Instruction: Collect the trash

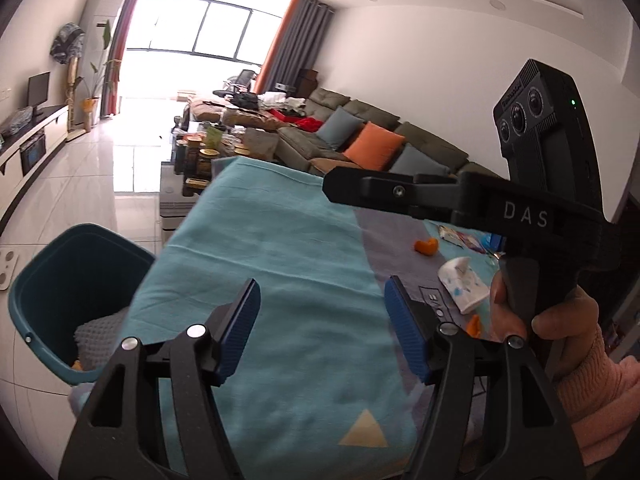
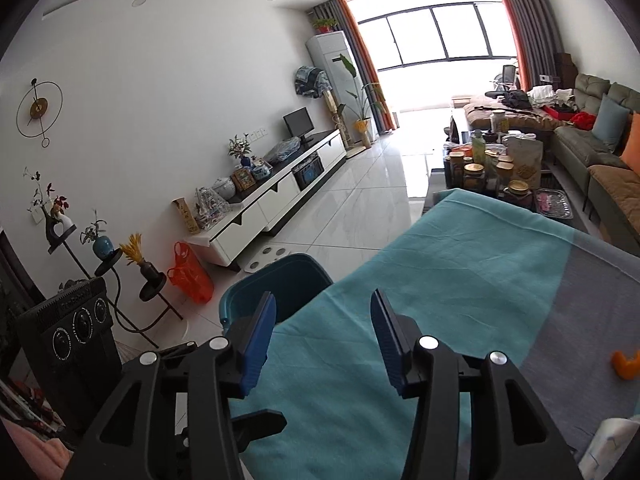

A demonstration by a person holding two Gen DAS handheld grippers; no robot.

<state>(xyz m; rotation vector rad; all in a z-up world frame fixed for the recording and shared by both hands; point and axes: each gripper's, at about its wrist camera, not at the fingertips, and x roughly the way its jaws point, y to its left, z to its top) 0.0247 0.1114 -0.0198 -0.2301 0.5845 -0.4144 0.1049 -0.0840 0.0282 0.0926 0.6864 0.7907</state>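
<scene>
Left wrist view: the left gripper (image 1: 320, 300) hangs over the teal cloth (image 1: 280, 248) with its blue-padded jaws spread wide and nothing between them. At the lower left of the frame stands the teal trash bin (image 1: 52, 280), just beside the cloth's edge, with a grey wad (image 1: 100, 332) lying inside. On the right of the frame the trash sits on the grey part of the cloth: an orange peel (image 1: 426, 247), a crumpled white paper cup (image 1: 464, 284) below it, a colourful wrapper (image 1: 460, 236) further up, and a smaller orange scrap (image 1: 475, 326) near the hand (image 1: 536, 320) that grips the other tool's handle. In the right wrist view the right gripper (image 2: 323, 320) is likewise parted and empty above the cloth, the bin (image 2: 280, 280) showing just behind its left finger, the orange peel (image 2: 626, 364) at the right edge and the white cup (image 2: 612, 444) in the lower right corner.
</scene>
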